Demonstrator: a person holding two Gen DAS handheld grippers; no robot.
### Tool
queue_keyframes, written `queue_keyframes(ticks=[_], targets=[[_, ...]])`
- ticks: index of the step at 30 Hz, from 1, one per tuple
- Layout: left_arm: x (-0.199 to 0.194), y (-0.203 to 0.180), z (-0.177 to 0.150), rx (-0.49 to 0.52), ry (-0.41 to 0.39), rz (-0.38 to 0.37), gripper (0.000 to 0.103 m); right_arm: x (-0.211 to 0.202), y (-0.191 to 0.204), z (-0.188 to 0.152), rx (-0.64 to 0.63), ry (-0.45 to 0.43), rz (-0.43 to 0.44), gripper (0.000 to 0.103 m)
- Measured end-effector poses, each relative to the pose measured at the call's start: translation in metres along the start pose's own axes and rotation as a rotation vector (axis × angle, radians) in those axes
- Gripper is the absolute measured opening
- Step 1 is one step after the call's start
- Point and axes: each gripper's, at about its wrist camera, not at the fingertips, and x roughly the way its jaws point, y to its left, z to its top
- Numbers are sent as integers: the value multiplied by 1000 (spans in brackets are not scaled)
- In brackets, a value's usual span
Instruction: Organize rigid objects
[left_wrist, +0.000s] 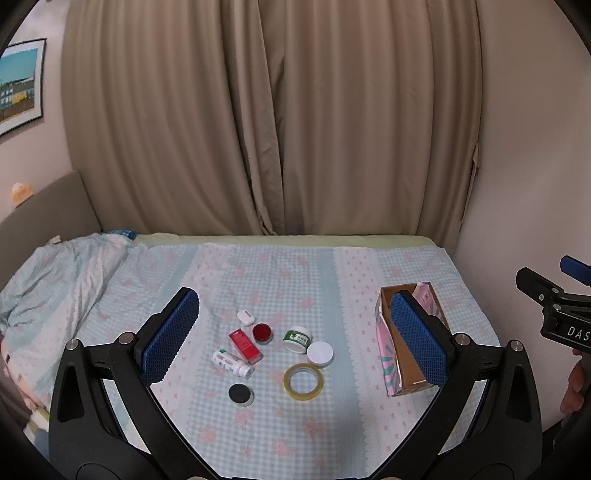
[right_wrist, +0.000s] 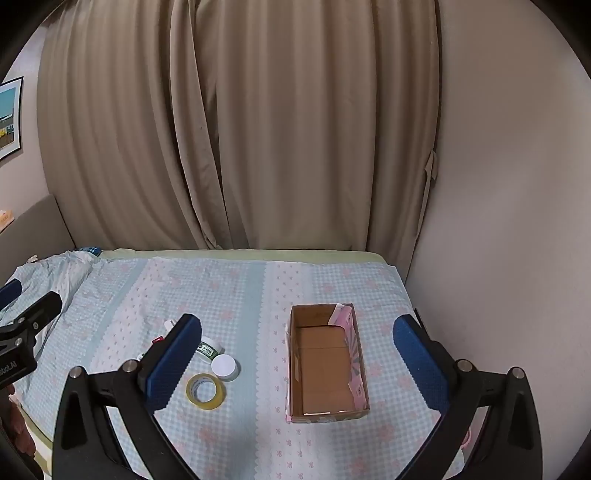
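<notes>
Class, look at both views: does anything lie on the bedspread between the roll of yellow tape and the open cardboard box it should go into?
Nothing visible does. The roll of yellow tape lies left of the cardboard box, with only bare bedspread between them. The white-lidded jar sits behind the tape, off that path. The box looks empty.

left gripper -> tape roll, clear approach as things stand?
Probably yes. The left gripper hangs open above the bed, and the tape roll lies flat with bare sheet around it. The nearest neighbour, the white-lidded jar, sits just behind it, apart, so the jaws should fit.
</notes>
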Motion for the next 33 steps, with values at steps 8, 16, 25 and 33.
queue_keyframes(ticks=[8,16,25,33], targets=[[4,-1,-3,-4,4,2,103,3,1,5,-8,7,4,103],[4,-3,-7,-2,4,-5,103,1,2,4,3,10,8,103],[4,-3,-10,-5,7,-12,103,-6,3,5,18,12,7,103],[3,-1,-8,-2,9,-14,103,-4,1,7,20,15,6,103]])
